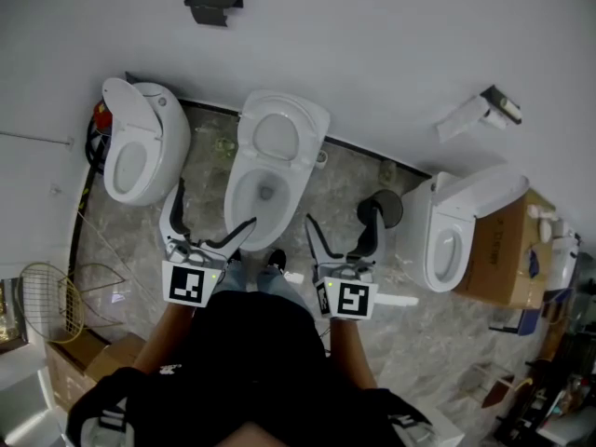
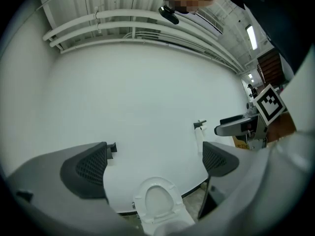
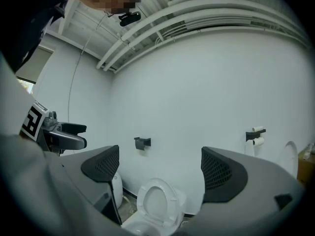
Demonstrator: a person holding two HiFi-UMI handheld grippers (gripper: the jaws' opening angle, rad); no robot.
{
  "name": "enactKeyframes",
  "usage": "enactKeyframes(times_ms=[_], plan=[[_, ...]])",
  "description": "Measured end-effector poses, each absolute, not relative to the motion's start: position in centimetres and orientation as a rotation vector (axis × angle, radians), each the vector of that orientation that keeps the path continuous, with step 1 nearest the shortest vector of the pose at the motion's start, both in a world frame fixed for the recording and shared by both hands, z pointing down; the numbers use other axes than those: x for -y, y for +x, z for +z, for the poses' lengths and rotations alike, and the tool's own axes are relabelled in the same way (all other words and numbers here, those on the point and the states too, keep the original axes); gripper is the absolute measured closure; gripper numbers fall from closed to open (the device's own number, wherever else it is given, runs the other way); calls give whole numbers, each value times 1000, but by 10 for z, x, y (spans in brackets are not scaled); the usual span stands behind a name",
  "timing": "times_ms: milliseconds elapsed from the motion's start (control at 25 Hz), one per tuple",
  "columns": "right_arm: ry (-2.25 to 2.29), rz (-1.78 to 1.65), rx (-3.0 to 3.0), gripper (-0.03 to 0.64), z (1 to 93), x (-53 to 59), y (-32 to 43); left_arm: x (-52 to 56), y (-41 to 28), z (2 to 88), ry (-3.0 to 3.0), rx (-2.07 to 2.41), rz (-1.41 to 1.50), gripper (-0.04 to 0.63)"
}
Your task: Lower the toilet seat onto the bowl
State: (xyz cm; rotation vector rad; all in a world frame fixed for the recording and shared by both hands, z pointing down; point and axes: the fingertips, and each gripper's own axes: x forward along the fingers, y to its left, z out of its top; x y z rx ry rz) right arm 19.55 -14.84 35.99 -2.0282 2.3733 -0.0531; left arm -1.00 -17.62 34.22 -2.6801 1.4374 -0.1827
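left gripper [image 1: 214,205]: jaws spread, nothing between | right gripper [image 1: 343,214]: likewise spread, empty | white oval plastic toilet seat [image 1: 277,136]: upright, just ahead, between both grippers, untouched | white ceramic bowl [image 1: 264,194]: uncovered below it | done: nothing; left: reach, tip seat down | I count three white toilets [image 1: 140,156], two grippers; lid [image 1: 315,119] seemingly raised behind seat

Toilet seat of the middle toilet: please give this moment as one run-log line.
seat: white oval toilet seat raised, upright | bowl: white ceramic bowl uncovered | left gripper: open, empty | right gripper: open, empty | contact: none
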Motion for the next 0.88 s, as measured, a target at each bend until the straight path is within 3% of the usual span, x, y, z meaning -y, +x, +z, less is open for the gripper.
enactKeyframes(times_ms=[880], plan=[[-2196, -208, -2469, 114, 465, 240, 167, 296, -22, 449, -2819, -1200, -421, 14]])
